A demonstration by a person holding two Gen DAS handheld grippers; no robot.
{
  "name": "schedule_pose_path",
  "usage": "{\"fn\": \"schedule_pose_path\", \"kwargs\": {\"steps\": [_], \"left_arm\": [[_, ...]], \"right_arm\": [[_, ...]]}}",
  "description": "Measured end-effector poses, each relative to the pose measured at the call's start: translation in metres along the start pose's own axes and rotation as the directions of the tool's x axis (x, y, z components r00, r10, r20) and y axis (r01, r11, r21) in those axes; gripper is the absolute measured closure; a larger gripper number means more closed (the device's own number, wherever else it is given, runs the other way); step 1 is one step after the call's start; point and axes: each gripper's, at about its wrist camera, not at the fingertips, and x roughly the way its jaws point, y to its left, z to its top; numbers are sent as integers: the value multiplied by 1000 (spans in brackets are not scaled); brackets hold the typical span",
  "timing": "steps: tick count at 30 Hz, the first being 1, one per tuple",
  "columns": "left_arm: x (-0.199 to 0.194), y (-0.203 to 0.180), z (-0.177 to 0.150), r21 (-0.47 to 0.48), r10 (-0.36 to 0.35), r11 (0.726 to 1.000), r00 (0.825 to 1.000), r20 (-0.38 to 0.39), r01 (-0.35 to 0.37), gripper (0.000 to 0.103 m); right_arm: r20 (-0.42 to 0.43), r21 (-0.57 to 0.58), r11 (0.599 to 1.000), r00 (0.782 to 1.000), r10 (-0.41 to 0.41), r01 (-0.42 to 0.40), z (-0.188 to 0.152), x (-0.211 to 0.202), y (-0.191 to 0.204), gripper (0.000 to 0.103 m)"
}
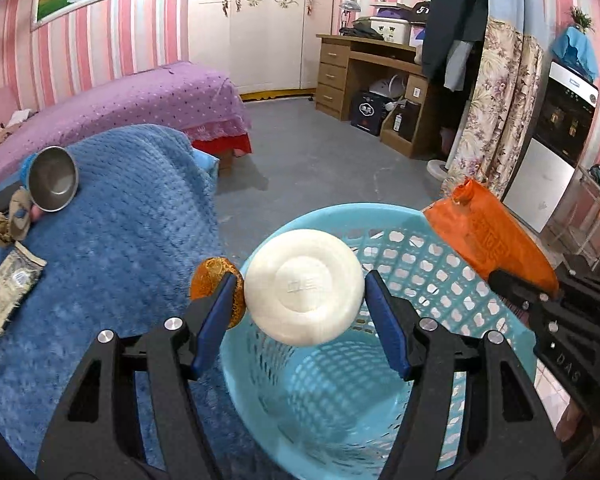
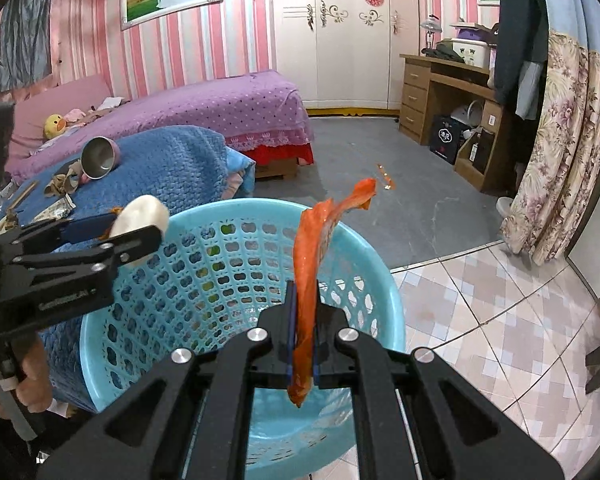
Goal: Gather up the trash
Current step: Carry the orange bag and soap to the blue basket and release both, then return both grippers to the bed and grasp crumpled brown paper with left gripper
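Note:
A round white soap-like disc hangs over the light blue mesh basket, between the blue pads of my left gripper. The jaws stand a touch wider than the disc, so it looks loose. An orange-brown peel shows behind the left finger. My right gripper is shut on a torn orange wrapper, held upright over the basket's near rim. In the left wrist view, that wrapper sits at the basket's right edge. The left gripper and the disc sit at the basket's left rim.
A blue blanket left of the basket carries a steel bowl, a crumpled foil packet and brown scraps. A purple bed lies behind. A wooden desk, floral curtains, grey floor and tiles fill the right.

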Motion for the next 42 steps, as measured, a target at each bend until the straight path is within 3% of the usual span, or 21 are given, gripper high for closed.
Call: {"fn": "schedule_pose_path", "kwargs": {"steps": [3, 5, 14, 18, 20, 21, 22, 26, 28, 31, 37, 42], "left_arm": [[-1, 0, 0, 19, 30, 999, 999, 17, -30, 20], [-9, 6, -1, 20, 34, 999, 999, 39, -34, 17], [-34, 55, 2, -30, 93, 995, 993, 75, -91, 10], [-43, 77, 3, -47, 134, 990, 988, 78, -130, 10], [-48, 87, 5, -54, 146, 988, 986, 81, -142, 10], [-51, 91, 3, -57, 150, 988, 985, 81, -146, 10], [-54, 95, 2, -59, 155, 987, 984, 81, -151, 10], [-67, 115, -2, -71, 177, 983, 981, 82, -171, 9], [-73, 124, -5, -79, 183, 981, 980, 81, -176, 9], [-88, 144, -9, -95, 198, 977, 977, 83, -190, 7], [-121, 194, -14, -131, 237, 966, 967, 91, -225, 6], [-143, 248, -18, -162, 296, 946, 952, 78, -281, 6]], "right_arm": [[4, 7, 1000, 1000, 4, -4, -1, 1, 1, 97], [6, 9, 1000, 1000, 6, -6, -2, 3, 3, 97], [0, 23, 1000, 1000, 13, -13, -7, 16, 14, 97], [1, 28, 999, 1000, -20, 20, -6, 22, 22, 95], [-10, 41, 998, 998, -55, 55, -6, 24, 23, 66], [-8, 43, 997, 998, -64, 64, -6, 24, 23, 38], [1, 45, 996, 997, -74, 73, -7, 22, 24, 33], [11, 58, 992, 993, -113, 112, -5, 15, 28, 32], [35, 74, 989, 991, -128, 125, -3, 9, 29, 17], [82, 101, 983, 984, -160, 152, 2, -3, 36, 8], [135, 100, 985, 979, -151, 138, 25, -15, 73, 6], [174, 50, 996, 981, -84, 76, 50, -15, 129, 5]]}}
